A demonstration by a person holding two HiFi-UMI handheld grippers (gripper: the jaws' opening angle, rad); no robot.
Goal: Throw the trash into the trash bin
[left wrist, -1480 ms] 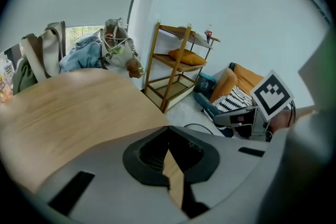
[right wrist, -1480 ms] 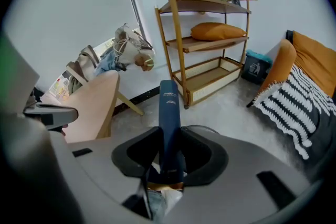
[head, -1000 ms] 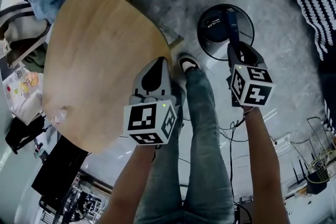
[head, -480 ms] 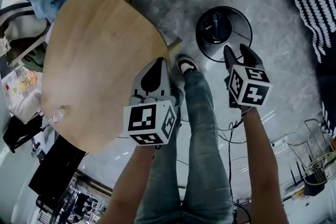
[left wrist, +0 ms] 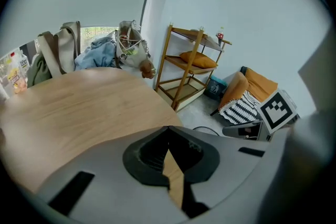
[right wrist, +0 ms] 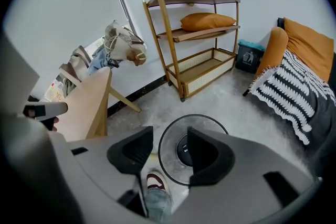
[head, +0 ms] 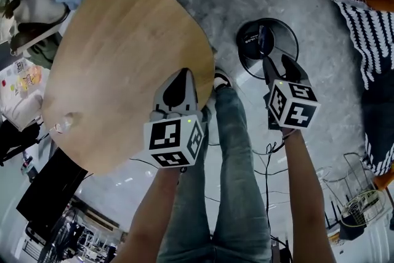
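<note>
Hovering right tool (head: 278, 63), jaws apart, above trash bin (head: 248, 56), print unreadable

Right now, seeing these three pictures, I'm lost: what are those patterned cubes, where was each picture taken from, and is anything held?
No robot here: a person holds a claw tool in each hand; the patterned cubes belong to them. One picture comes from a camera on the person's head, looking down; the others from cameras riding on each claw. The left claw is shut and empty over the wooden table, where a small clear object lies. The right claw hangs above the trash bin; its jaws have just been opening, nothing between them, and something blue lies inside the bin.
</note>
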